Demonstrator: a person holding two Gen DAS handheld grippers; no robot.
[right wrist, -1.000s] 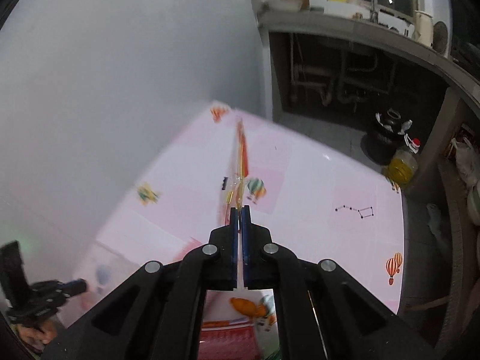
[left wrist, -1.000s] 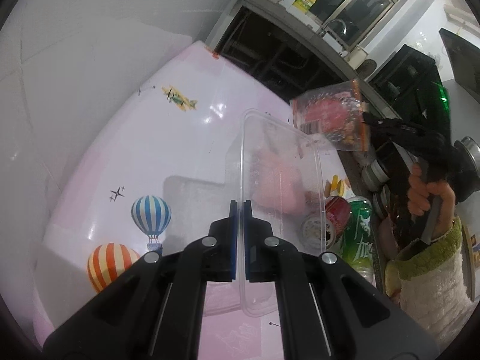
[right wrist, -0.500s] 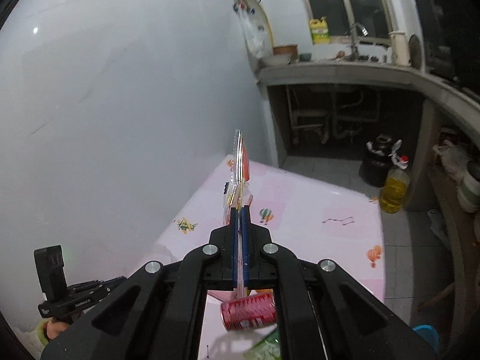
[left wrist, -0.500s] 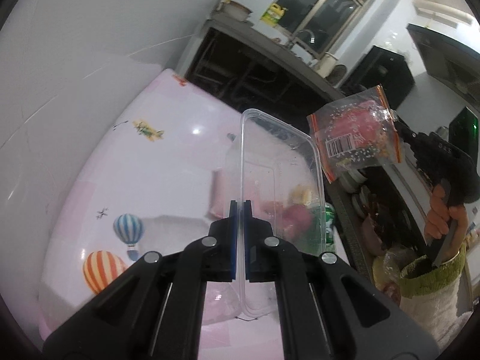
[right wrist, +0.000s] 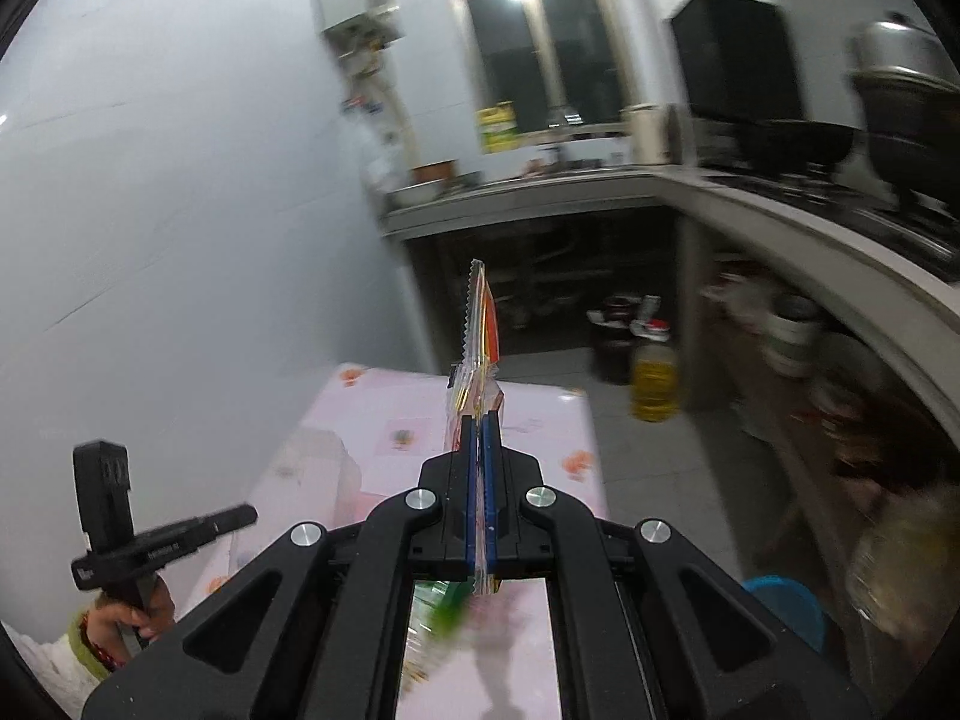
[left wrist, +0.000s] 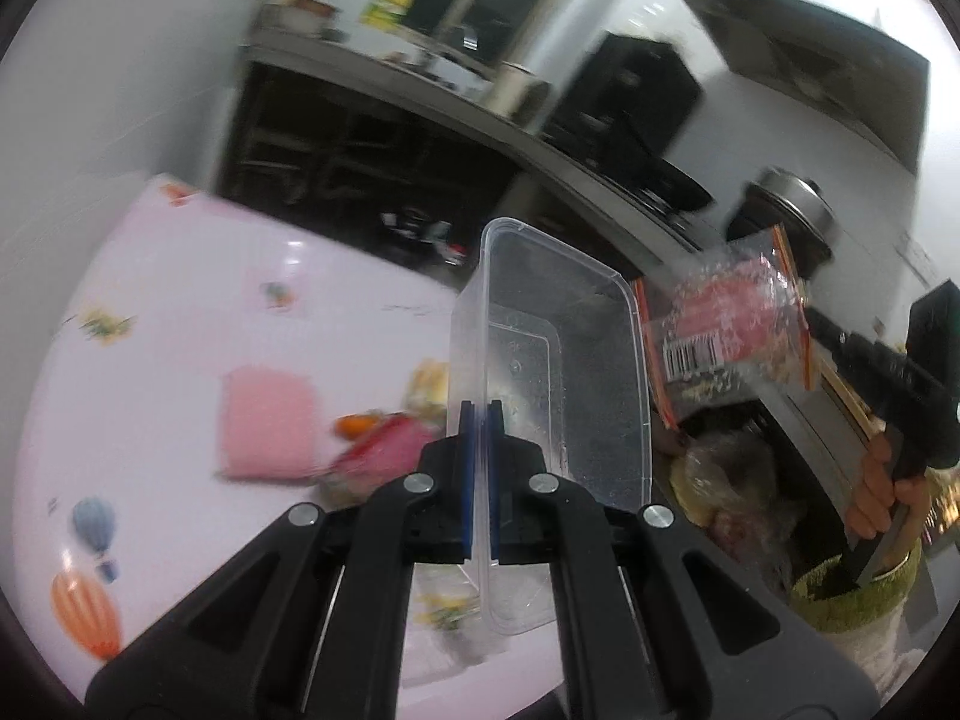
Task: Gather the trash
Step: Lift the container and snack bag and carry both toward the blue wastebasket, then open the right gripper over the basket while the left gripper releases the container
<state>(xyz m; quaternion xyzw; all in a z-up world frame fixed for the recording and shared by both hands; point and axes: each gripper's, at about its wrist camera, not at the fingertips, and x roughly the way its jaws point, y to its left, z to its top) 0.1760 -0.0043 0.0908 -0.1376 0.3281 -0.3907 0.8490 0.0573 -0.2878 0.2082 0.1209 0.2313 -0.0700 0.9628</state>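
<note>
Left gripper (left wrist: 480,420) and right gripper (right wrist: 480,438) both clamped tight, raised in the air, hands on handles.

I'm looking into a dim kitchen. A grey counter (right wrist: 750,204) wraps the far corner, open underneath. Behind the counter sits a dark window (right wrist: 540,54), with a yellow-green bottle (right wrist: 497,129) on its sill. To the counter's left rises a plain pale wall (right wrist: 180,210). Before the counter stands a table with a pink patterned cloth (right wrist: 420,414). Below the counter, on the grey floor (right wrist: 648,456), stands what may be an oil jug (right wrist: 653,383), blurred.
</note>
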